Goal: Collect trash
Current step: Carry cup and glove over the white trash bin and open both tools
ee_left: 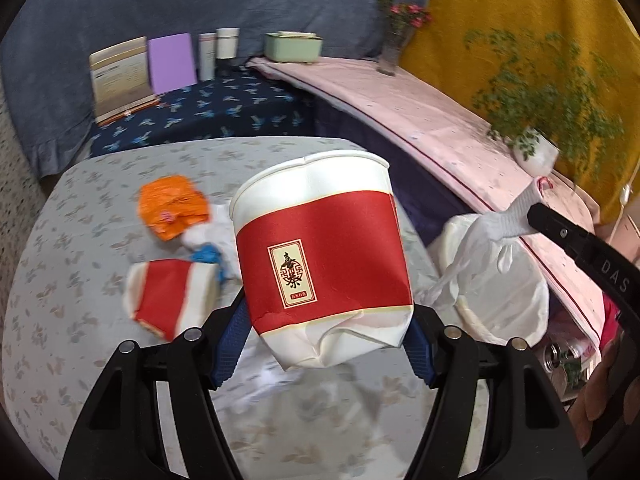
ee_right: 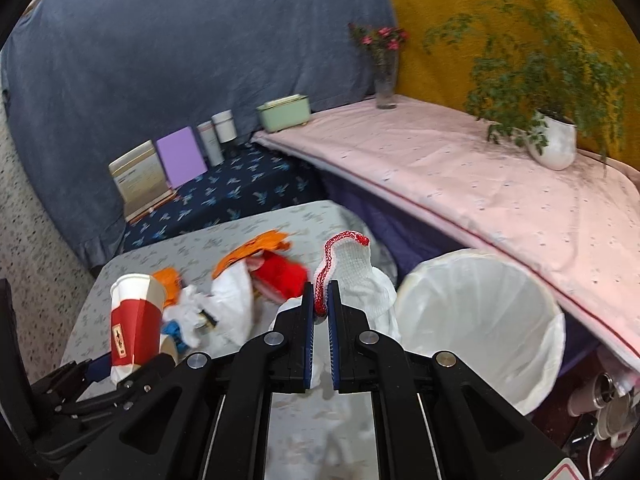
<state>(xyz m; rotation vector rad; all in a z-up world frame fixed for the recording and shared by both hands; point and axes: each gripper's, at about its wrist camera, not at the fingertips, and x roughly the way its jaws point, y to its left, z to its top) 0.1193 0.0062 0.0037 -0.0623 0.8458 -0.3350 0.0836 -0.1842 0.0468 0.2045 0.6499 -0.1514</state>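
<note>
My left gripper (ee_left: 320,344) is shut on a crushed red-and-white paper cup (ee_left: 320,256), held above the floral table; the cup also shows in the right wrist view (ee_right: 134,320). My right gripper (ee_right: 320,304) is shut on a white knit glove with a red cuff (ee_right: 352,272), held beside the white-lined trash bin (ee_right: 480,320); the glove also shows in the left wrist view (ee_left: 496,232). On the table lie a second crushed red cup (ee_left: 168,300), an orange wrapper (ee_left: 172,208), white crumpled paper (ee_right: 232,304) and a blue scrap (ee_left: 208,256).
The bin (ee_left: 512,308) stands off the table's right edge, under a pink-covered ledge (ee_right: 460,184) with a potted plant (ee_right: 552,144) and a flower vase (ee_right: 386,80). Boxes, a purple book (ee_right: 180,156) and a green container (ee_right: 284,114) line the back.
</note>
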